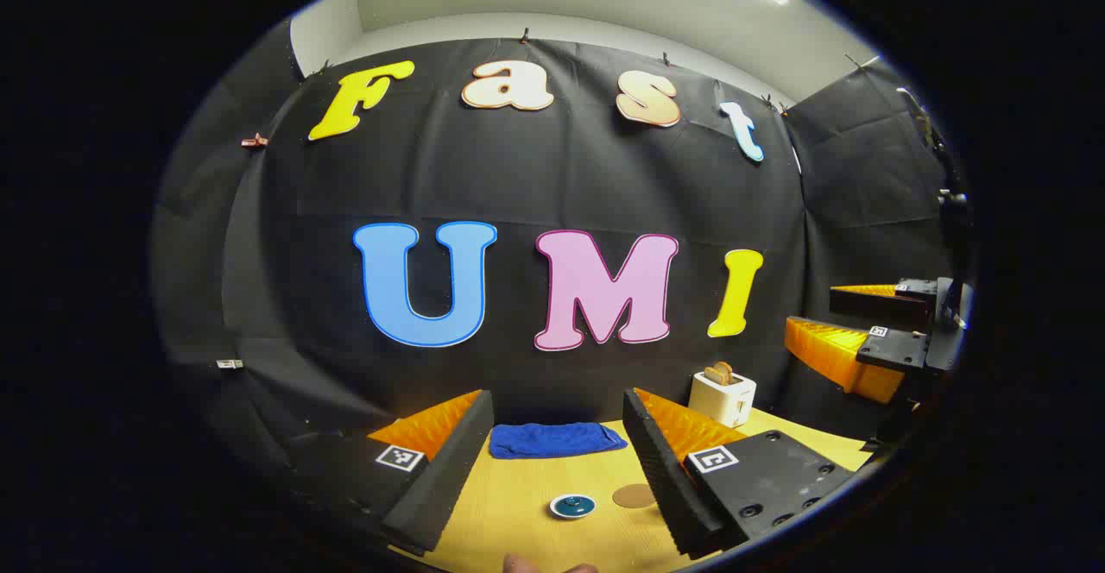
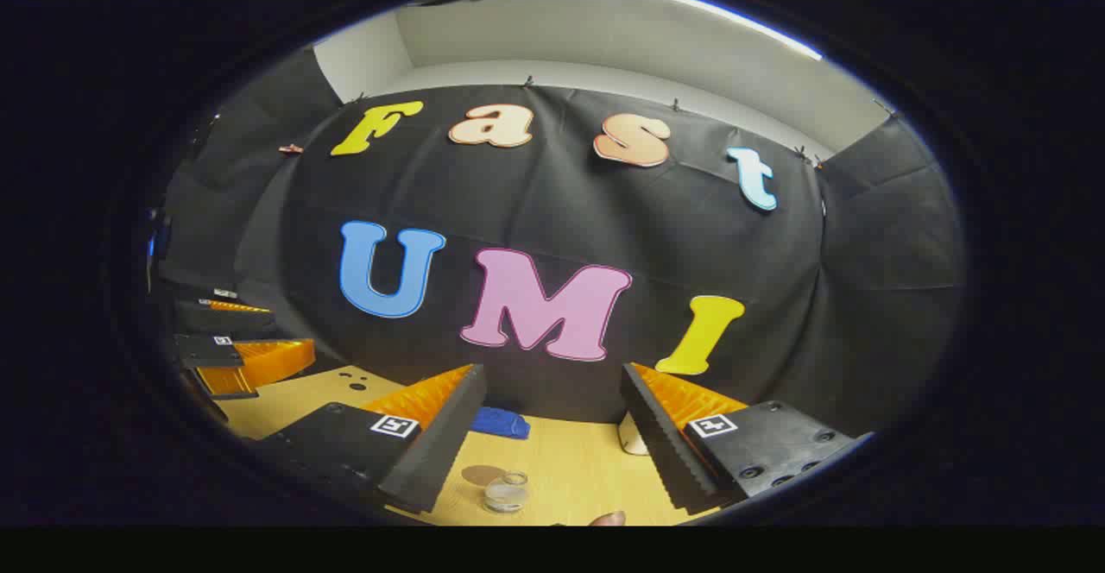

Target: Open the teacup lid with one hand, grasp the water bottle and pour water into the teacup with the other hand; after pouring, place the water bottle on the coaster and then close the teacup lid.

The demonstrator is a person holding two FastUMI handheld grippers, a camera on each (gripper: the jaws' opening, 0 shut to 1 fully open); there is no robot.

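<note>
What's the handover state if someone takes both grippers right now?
Left tongs: open, empty.
Right tongs: open, empty.
Teacup: left of the coaster, teal lid apparently on.
Small glass vessel, likely the water bottle: upright beside the coaster, not on it.
Done: nothing visible.
Left: lift lid, grasp bottle, pour, set bottle on coaster, close lid.

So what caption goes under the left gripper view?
Open left gripper above a wooden table with round teal teacup lid, brown coaster, folded blue cloth.
</note>
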